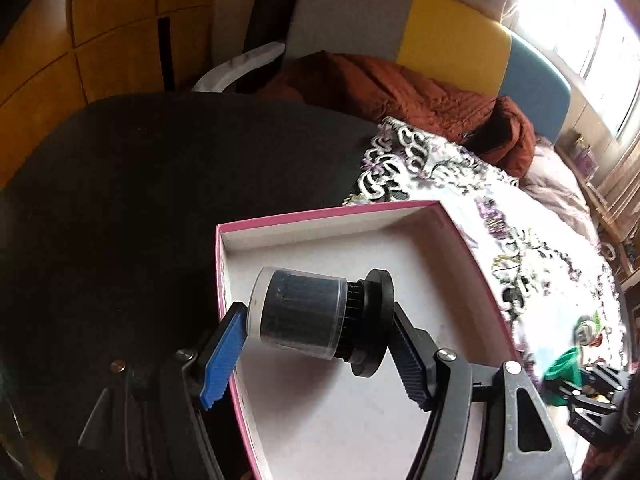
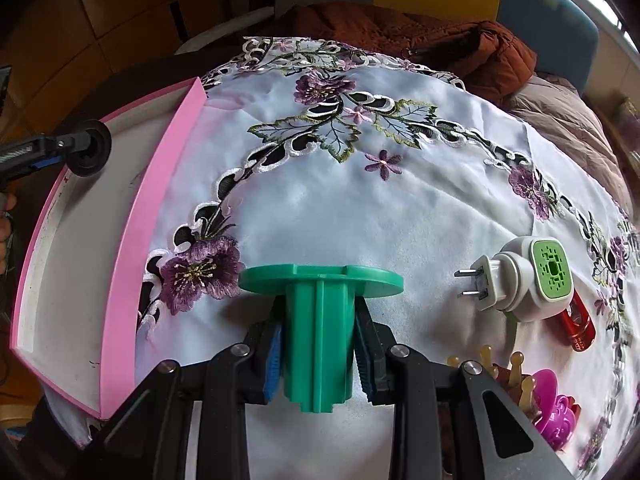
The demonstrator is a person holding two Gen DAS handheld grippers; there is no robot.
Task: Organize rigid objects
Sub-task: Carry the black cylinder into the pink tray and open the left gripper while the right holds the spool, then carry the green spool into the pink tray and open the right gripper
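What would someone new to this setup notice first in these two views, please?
Probably the green plastic spool clamped in the right gripper above the floral embroidered tablecloth. Next, the left gripper holding a clear-capped black cylinder over the pink-edged box. At the right of the cloth lie a white plug-in device with a green face and a pink hair clip.

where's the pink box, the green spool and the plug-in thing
pink box (image 2: 160, 196), right wrist view, on its outer pink side wall
green spool (image 2: 318, 344), right wrist view, on its ribbed stem between the fingers
plug-in thing (image 2: 516, 280), right wrist view, on its white round body
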